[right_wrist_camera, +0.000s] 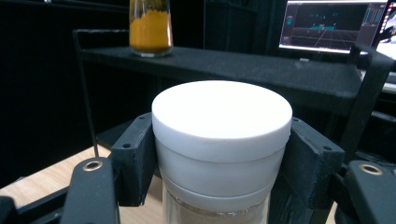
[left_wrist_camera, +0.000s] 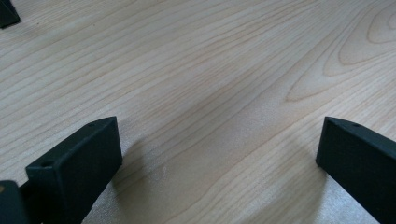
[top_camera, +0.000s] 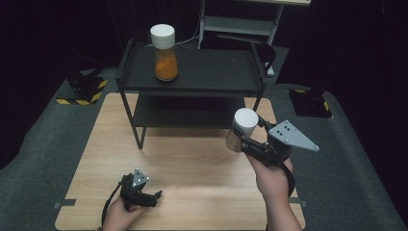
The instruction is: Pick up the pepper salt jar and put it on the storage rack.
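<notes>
Although the white lid fills much of the right gripper view, the jar [right_wrist_camera: 219,149] under it is cut off at the bottom edge, so only a thin strip of glass with pale contents shows there. From the high view the jar [top_camera: 240,129] sits tilted in the right gripper [top_camera: 251,142], above the right part of the wooden table [top_camera: 192,163], in front of the black shelf rack [top_camera: 192,72]. That gripper's jaws are clamped on the jar just under its lid, one pad on each side. The grey plate on top of the gripper hides part of the hand [top_camera: 272,179] behind it.

Low near the table's front left corner, the left gripper [top_camera: 153,198] is small and dark in the high view; in its own view the jaws stand wide apart with bare wood between them and nothing held. A black rack foot [left_wrist_camera: 8,14] is clipped by the top left corner of that view.

On the rack's upper shelf stands a second jar [top_camera: 165,53] with orange powder and a white lid, towards the left end; the rest of that shelf to its right is free. The lower shelf lies in shadow and is hard to read. Raised rails edge the shelf ends. Between the two grippers the tabletop is open.
</notes>
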Demonstrator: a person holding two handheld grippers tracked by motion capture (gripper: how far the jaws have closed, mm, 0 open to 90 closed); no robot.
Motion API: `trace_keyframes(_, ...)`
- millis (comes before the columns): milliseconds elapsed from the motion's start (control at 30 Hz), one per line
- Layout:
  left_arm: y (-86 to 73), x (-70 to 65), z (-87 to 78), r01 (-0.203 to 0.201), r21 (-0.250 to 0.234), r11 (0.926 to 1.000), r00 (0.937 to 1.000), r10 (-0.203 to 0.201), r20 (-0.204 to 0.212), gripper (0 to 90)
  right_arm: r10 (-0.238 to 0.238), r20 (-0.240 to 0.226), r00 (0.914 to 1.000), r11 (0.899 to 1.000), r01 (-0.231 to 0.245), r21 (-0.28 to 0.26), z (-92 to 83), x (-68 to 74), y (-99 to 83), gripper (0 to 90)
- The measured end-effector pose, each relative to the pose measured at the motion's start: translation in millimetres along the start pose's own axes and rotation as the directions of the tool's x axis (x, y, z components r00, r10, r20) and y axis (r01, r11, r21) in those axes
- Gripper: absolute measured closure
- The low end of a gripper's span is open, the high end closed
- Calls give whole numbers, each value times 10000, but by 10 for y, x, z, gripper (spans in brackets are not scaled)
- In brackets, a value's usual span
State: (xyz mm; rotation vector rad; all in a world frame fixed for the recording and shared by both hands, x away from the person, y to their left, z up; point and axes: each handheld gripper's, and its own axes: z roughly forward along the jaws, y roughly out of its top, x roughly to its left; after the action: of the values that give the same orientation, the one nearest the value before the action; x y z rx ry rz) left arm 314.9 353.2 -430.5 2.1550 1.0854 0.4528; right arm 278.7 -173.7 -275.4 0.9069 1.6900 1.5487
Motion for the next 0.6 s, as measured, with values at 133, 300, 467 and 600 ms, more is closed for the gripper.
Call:
trace_keyframes(133,0,0,0,3,0,10000,10000,-3,2,4,-39,27,10000,10000,40,-52,38,-13,114,339)
trace_keyframes(300,-1,-1,0,13,-4,10000,10000,-13,-2,4,-139,118,9998,9998,140,-124,88,-35,274,339)
trace_keyframes(467,0,0,0,4,-3,10000,10000,-4,1,4,-207,178,9996,9996,210,-174,120,-42,390,339)
trace_keyframes(600,-1,0,0,9,-5,10000,10000,-9,0,4,-326,236,9992,9991,333,-266,165,-45,537,339)
